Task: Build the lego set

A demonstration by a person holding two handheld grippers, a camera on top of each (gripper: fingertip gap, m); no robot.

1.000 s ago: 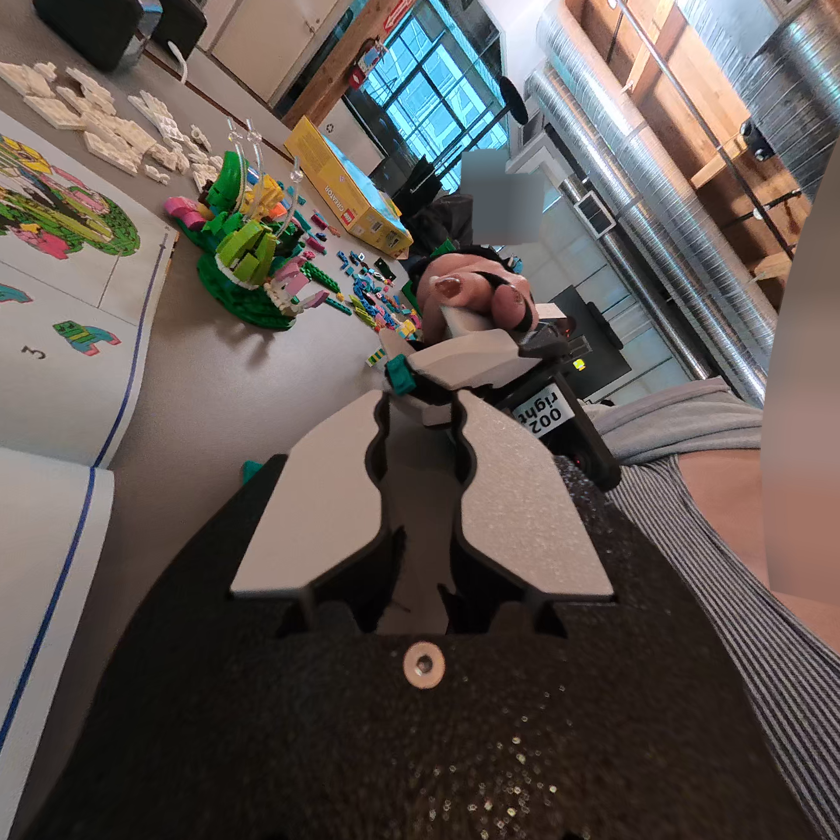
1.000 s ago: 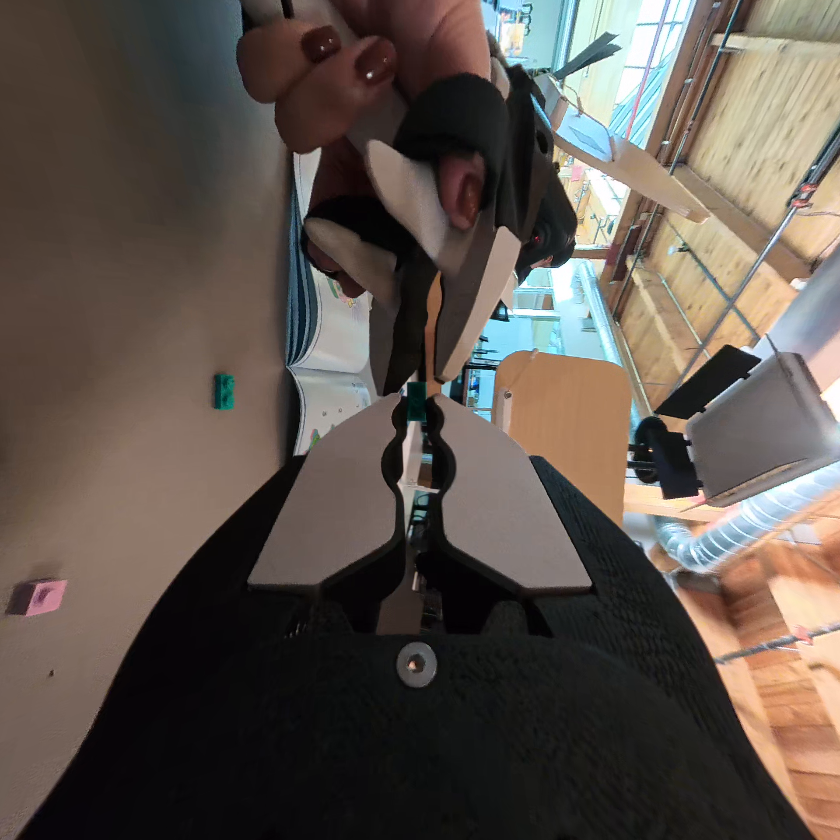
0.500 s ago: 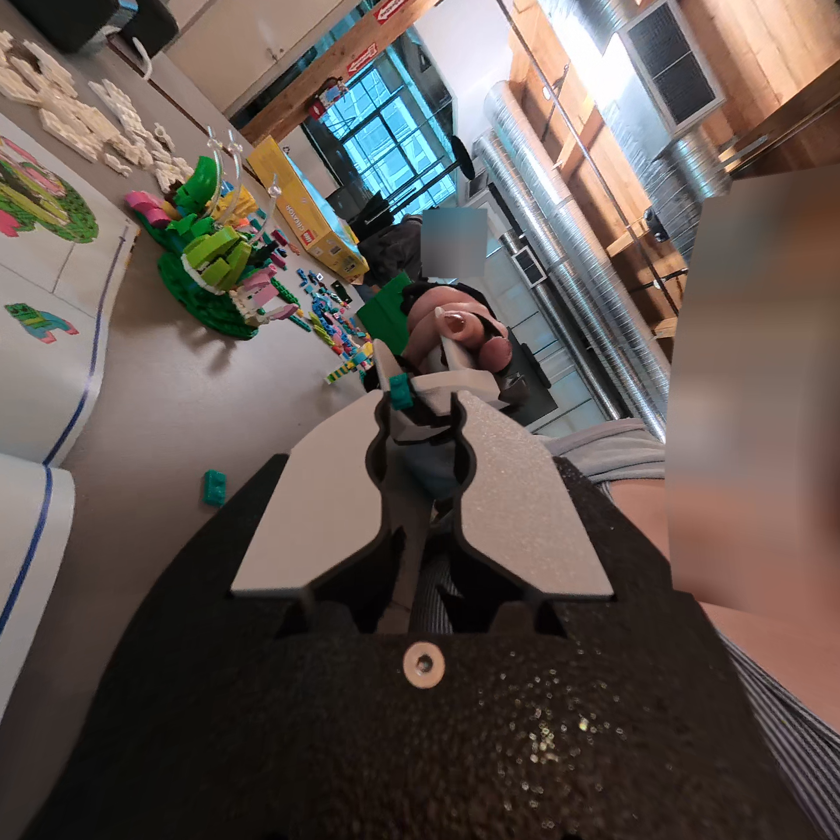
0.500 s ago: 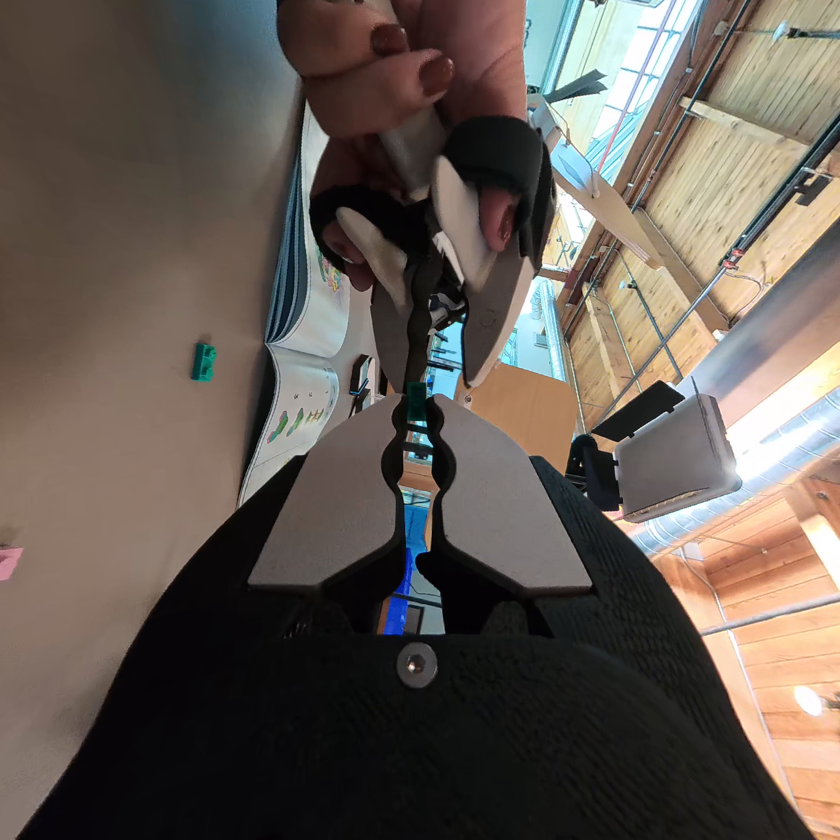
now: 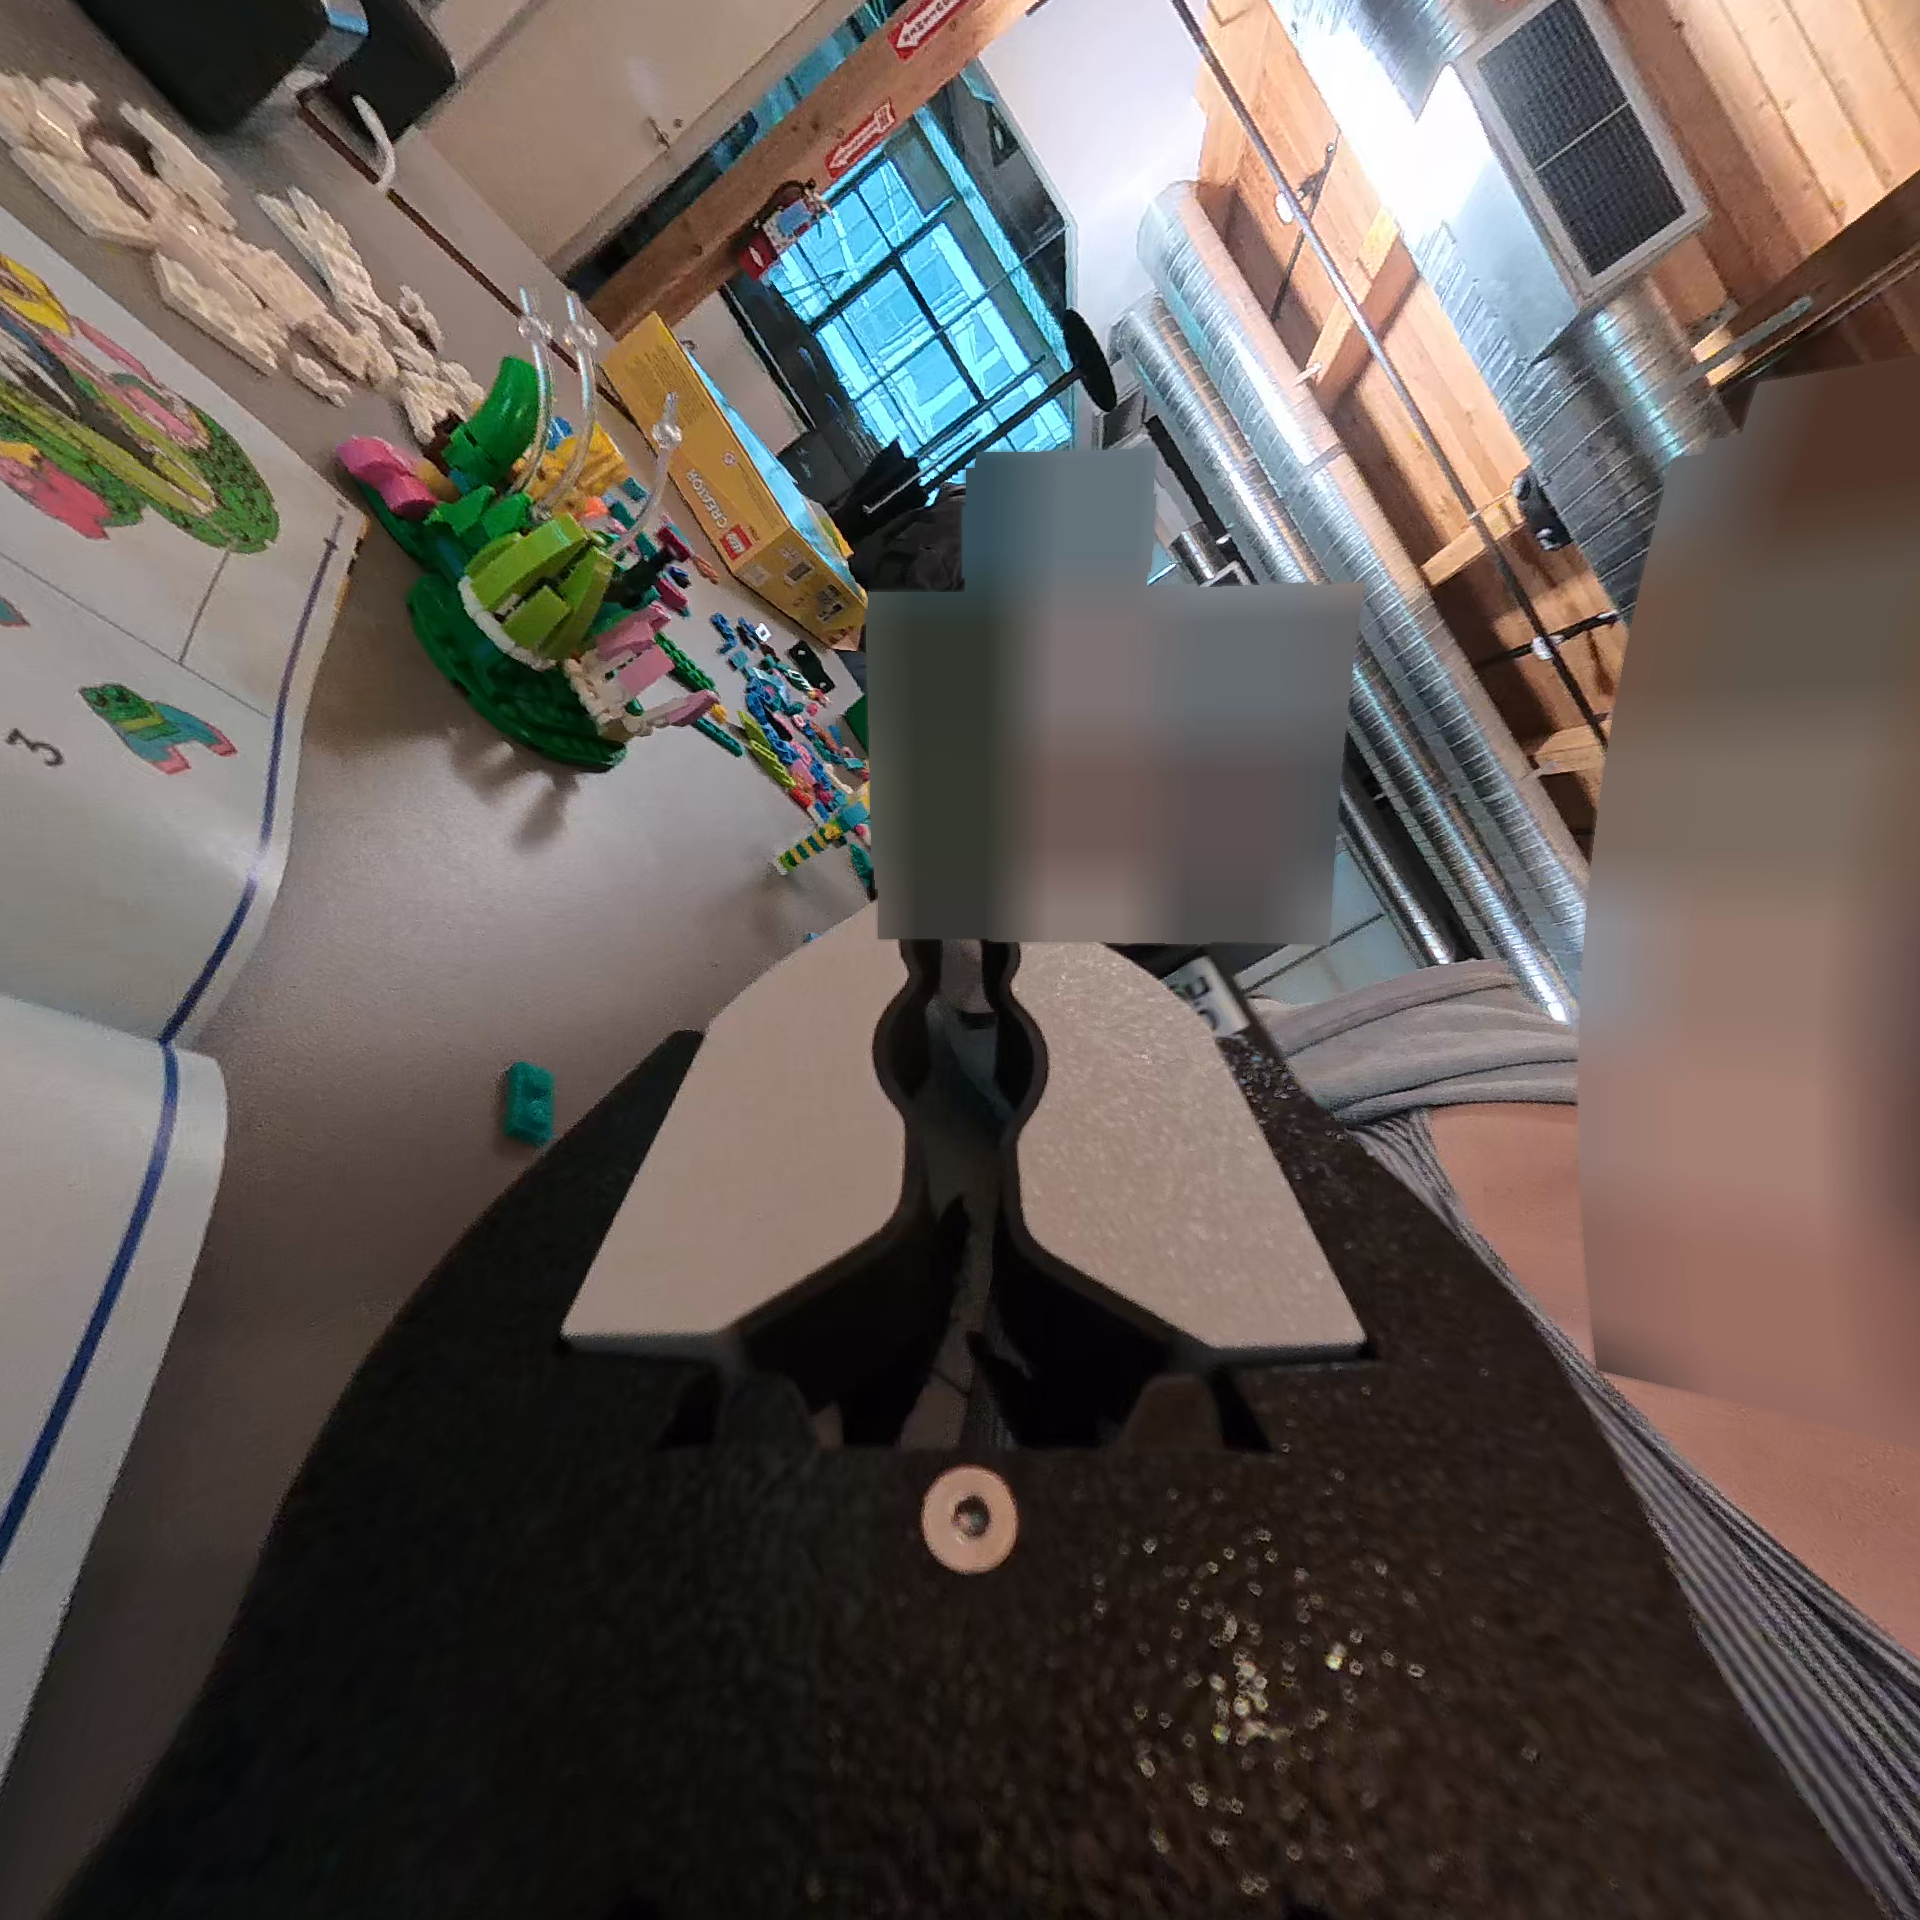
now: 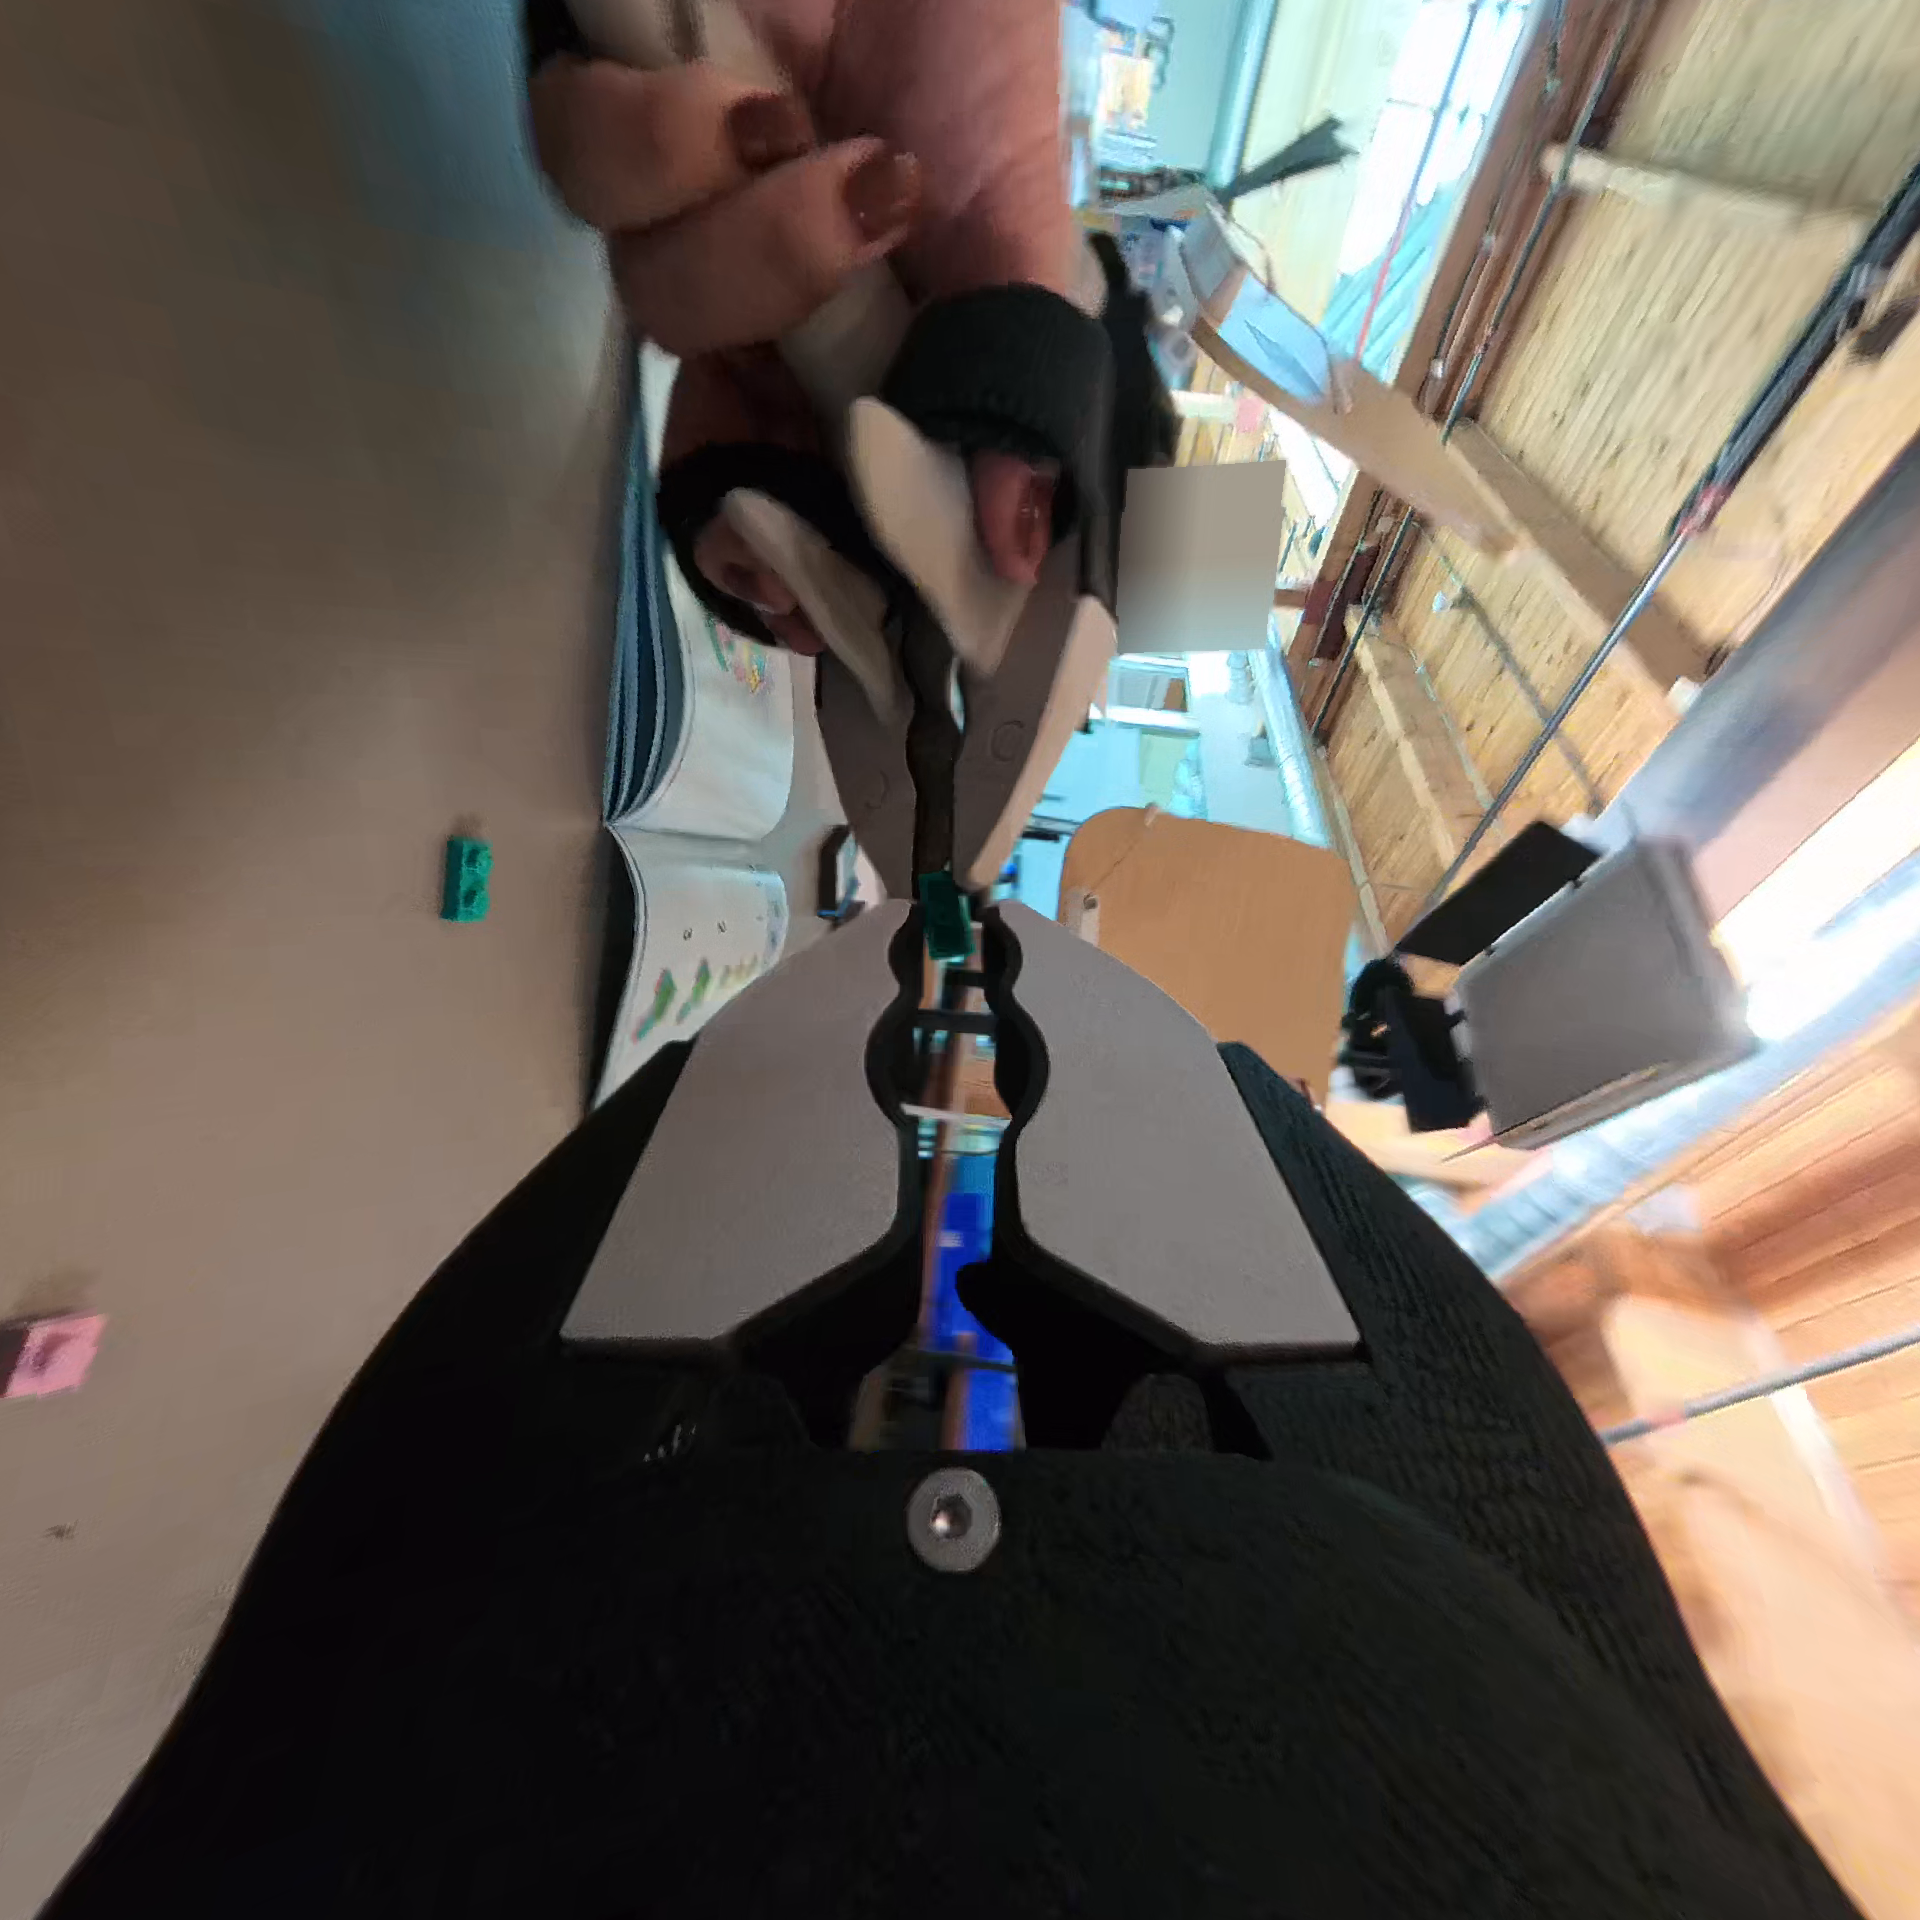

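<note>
A grey-beige surface (image 5: 436, 935) runs toward a far wall with pale cabinet doors (image 5: 582, 94) and a slanted timber beam (image 5: 831, 145). Beyond it a large multi-pane window (image 5: 914, 312) glows blue with daylight, and silver ventilation ducts (image 5: 1299, 436) run below a ceiling of wooden planks (image 5: 1766, 135) holding a white vent grille (image 5: 1579, 135). The right wrist view shows a tan wooden chair back (image 6: 1216, 935) and timber-plank walls (image 6: 1662, 260) under bright light, somewhat blurred.

Writing is being carried on three things

Print is being shown on the yellow box (image 5: 727, 499), the open instruction booklet (image 5: 125, 644) on the worktop (image 5: 468, 935), and red signs (image 5: 862, 140) overhead.
</note>
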